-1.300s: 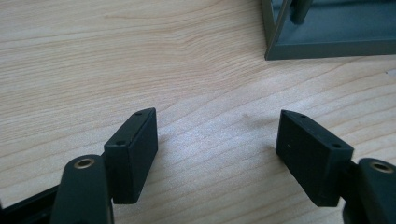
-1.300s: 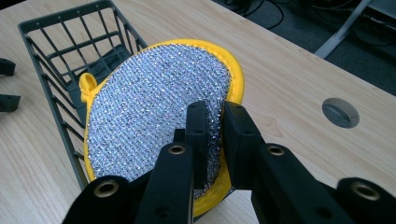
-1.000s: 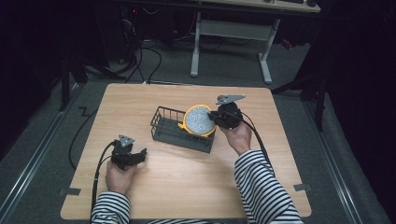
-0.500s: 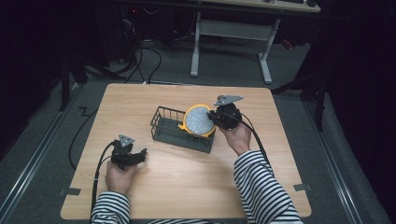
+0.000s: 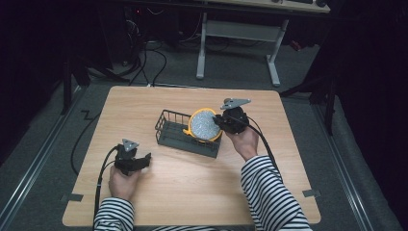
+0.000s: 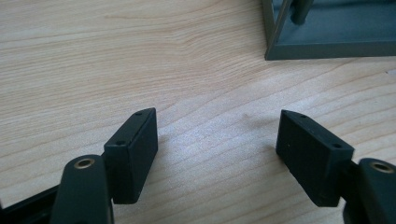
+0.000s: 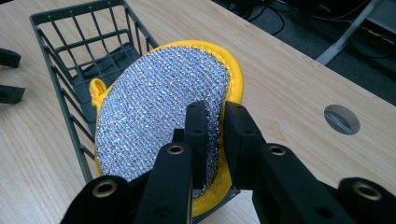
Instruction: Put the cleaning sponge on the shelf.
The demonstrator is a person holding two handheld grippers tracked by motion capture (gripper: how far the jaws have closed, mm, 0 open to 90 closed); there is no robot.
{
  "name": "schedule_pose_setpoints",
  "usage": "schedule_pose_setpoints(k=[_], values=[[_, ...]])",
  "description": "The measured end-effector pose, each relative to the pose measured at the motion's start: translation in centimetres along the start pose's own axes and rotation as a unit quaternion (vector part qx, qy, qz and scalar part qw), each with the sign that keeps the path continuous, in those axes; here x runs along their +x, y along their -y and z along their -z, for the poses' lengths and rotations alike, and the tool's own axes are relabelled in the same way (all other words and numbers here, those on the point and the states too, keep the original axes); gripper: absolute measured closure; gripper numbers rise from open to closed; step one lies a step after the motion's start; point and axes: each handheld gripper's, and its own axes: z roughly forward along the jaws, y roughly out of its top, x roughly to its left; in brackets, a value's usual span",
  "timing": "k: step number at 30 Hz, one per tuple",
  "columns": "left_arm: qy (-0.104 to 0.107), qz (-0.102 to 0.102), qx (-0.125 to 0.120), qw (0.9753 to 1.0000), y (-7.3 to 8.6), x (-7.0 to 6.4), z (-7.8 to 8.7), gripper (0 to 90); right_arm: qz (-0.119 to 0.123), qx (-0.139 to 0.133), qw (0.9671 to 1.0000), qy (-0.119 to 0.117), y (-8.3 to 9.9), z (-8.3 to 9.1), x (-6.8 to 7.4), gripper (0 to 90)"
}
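A round scouring pad, silver mesh with a yellow rim, is held on edge over the right end of a dark wire basket. My right gripper is shut on the pad's edge, its two jaws pinching the rim. My left gripper rests low over the bare table at the front left, open with nothing between its jaws. A corner of the basket lies beyond it.
The wooden table has bare room in front and to the left of the basket. A round cable hole sits in the tabletop to the right. Cables trail from both grippers; a desk frame stands behind.
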Motion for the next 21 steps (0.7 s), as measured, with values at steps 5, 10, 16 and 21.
schedule_pose_setpoints(k=[5, 10, 16, 21], values=[[0.000, 0.000, 0.000, 1.0000, 0.0, 0.0, 0.0, 30.0, 0.001, 0.004, 1.0000, -0.005, 0.1, -0.1, 0.1, 80.4], [0.000, 0.000, 0.000, 1.0000, 0.0, 0.0, 0.0, 30.0, 0.000, 0.005, 0.9999, -0.009, 0.2, -0.1, 0.2, 80.3], [0.000, 0.000, 0.000, 1.0000, 0.0, 0.0, 0.0, 30.0, 0.005, 0.009, 0.9999, -0.009, 0.5, -0.5, 0.4, 80.4], [0.000, 0.000, 0.001, 1.0000, 0.0, 0.0, 0.0, 30.0, 0.005, 0.027, 0.9995, -0.018, 0.9, -1.1, 0.7, 81.6]])
